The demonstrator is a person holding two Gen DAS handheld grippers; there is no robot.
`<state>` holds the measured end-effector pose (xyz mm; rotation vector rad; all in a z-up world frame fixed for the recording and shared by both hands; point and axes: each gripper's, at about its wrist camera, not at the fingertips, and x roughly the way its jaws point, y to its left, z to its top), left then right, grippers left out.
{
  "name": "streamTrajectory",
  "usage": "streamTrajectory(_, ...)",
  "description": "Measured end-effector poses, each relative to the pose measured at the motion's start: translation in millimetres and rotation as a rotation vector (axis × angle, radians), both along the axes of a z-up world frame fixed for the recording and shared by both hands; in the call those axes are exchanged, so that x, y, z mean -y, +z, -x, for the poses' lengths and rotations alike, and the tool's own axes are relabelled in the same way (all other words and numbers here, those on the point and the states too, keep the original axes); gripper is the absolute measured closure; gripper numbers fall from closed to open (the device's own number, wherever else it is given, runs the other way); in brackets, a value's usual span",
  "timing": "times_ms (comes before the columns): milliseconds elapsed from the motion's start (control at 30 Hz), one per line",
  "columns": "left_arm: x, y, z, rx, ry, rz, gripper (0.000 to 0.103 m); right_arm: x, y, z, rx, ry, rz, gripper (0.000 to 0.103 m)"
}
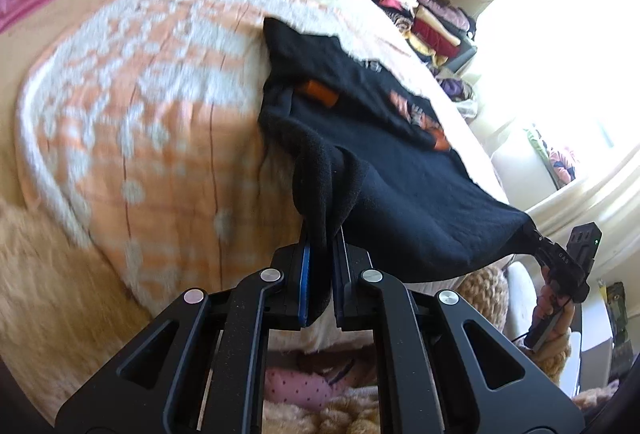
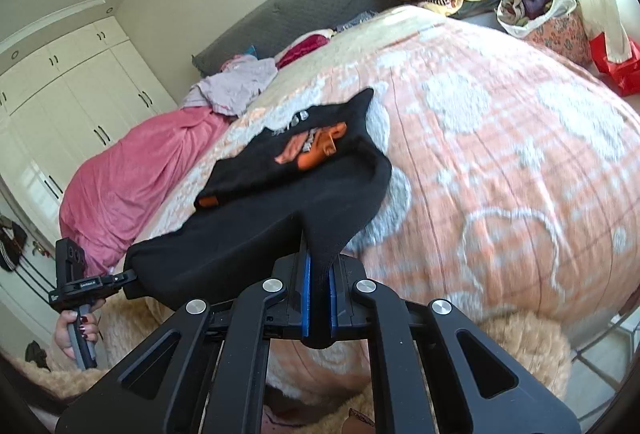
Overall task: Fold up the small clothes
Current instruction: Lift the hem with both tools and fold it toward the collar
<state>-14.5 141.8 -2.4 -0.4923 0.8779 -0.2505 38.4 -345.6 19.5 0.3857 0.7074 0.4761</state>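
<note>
Jaws of both grippers pinch the near hem of the black garment (image 1: 400, 169): left gripper (image 1: 320, 234) on one bunched corner, right gripper (image 2: 319, 254) on the other, blue pads pressed on cloth. Fabric is soft, fleecy knit, with an orange-and-white print; its lettering is too blurred to read. Near edge hangs lifted between the grippers, far part lies on the bed (image 2: 500, 137). Bedspread is peach with raised white floral tufting. Pink blanket (image 2: 132, 169) lies far left.
</note>
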Motion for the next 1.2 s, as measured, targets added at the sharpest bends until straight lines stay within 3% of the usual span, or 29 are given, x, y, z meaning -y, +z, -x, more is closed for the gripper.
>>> streamTrajectory(600, -11.7, 54.2, -52.8, 0.136, 0.029, -0.034, 0.1, -17.9, 59.6, -46.4, 0.101, 0.003, 0.06, 0.097)
streamTrajectory(1200, -18.9, 65.8, -125.5, 0.139, 0.065, -0.053, 0.1, -35.0, 77.0, -129.0, 0.068, -0.004, 0.121, 0.097)
